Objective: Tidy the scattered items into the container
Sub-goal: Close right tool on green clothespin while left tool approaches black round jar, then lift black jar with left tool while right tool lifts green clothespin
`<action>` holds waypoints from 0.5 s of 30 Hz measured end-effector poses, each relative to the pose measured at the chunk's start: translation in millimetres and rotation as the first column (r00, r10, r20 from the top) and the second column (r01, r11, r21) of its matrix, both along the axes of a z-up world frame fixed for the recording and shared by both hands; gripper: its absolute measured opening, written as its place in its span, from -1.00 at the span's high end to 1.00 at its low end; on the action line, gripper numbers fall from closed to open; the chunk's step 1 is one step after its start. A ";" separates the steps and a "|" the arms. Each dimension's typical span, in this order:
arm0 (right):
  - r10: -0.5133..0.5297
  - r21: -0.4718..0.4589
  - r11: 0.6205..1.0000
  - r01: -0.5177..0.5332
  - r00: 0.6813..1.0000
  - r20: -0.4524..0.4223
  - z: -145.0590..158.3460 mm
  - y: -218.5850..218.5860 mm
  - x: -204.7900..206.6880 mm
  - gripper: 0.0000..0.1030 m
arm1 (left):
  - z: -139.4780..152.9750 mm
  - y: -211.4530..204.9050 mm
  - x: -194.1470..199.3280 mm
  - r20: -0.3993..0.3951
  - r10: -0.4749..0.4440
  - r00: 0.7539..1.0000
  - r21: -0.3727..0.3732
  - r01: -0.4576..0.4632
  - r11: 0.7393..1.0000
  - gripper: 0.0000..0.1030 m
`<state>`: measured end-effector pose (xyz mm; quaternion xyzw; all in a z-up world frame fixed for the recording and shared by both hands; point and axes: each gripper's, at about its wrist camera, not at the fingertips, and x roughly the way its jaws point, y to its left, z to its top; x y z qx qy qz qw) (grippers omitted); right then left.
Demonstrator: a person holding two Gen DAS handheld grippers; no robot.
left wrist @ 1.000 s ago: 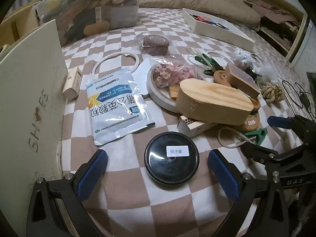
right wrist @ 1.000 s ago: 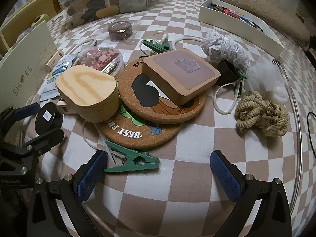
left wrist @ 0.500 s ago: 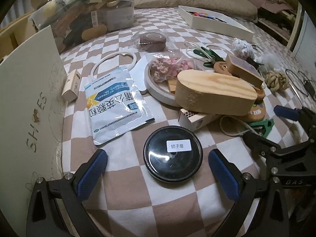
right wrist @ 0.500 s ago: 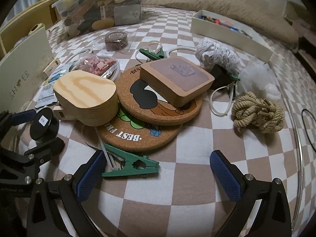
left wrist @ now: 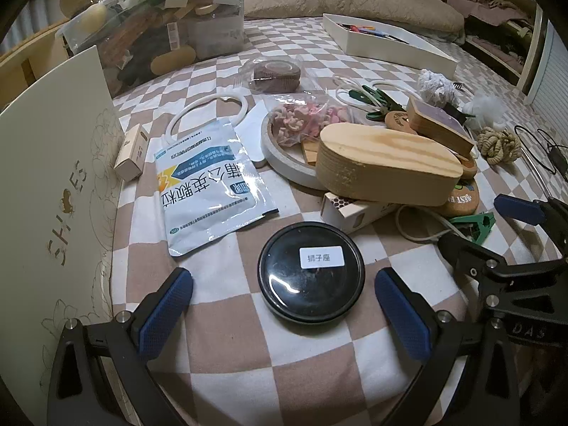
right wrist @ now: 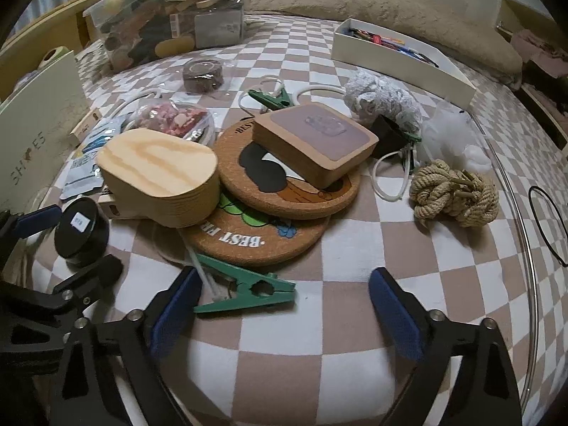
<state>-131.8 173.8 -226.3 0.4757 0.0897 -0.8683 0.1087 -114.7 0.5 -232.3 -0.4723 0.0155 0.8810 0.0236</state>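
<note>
A round black tin (left wrist: 311, 271) with a white label lies on the checkered cover between the fingers of my open left gripper (left wrist: 284, 312); it also shows in the right wrist view (right wrist: 80, 227). My open right gripper (right wrist: 282, 316) is empty, just before a green clip (right wrist: 245, 289). Behind lie an oval wooden box (right wrist: 159, 175), cork coasters (right wrist: 284, 191), a brown-topped block (right wrist: 314, 143), a rope knot (right wrist: 452, 193) and a blue-white sachet (left wrist: 209, 184). A white shoe box (left wrist: 53, 177) stands at the left.
A clear bin (left wrist: 159, 25) full of items stands at the back left. A white tray (left wrist: 387, 44) with pens lies at the back right. A bag of pink pieces (left wrist: 301, 119), a brown roll (left wrist: 275, 72), a small carton (left wrist: 133, 151) and white rings (left wrist: 206, 113) lie around.
Both grippers have drawn slightly closer to the items and stay open. The black tin now sits a little nearer between my left fingers. Nothing was picked up.
</note>
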 end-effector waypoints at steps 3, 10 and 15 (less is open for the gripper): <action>0.022 -0.004 1.000 -0.022 1.000 -0.005 2.2 -3.1 4.2 -0.50 | -0.5 -0.3 0.4 -0.003 0.002 1.000 0.001 -0.002 1.000 -1.00; 0.072 -0.025 0.997 -0.073 0.997 -0.023 9.2 -8.3 12.7 0.03 | -0.3 1.5 -0.6 -0.003 0.012 1.000 -0.004 -0.012 1.000 -1.00; 0.073 -0.042 0.996 -0.073 0.997 -0.014 9.1 -5.9 11.4 0.03 | -1.1 3.0 -0.4 -0.006 0.012 1.000 -0.003 -0.012 1.000 -1.00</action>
